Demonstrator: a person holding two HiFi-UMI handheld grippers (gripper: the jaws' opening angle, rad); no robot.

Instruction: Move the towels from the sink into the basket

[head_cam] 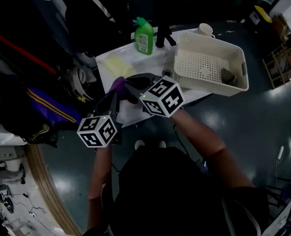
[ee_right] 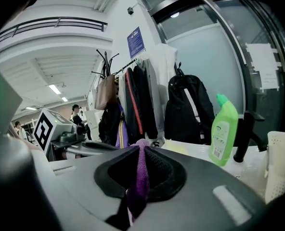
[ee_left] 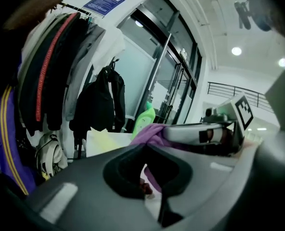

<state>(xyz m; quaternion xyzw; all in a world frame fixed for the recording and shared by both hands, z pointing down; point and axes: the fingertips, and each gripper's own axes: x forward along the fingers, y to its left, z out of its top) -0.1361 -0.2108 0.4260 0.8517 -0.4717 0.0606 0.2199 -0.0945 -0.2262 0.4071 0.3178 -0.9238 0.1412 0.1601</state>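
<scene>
Above the sink, the left gripper and right gripper each pinch the purple towel. The basket stands right of the sink.

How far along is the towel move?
Done: one grey item, likely a towel, lies in the basket. In hand: the purple towel, pinched by both the left tool and the right tool, above the sink, not at the basket yet. Left: that one, plus the yellow towel on the sink top.
</scene>
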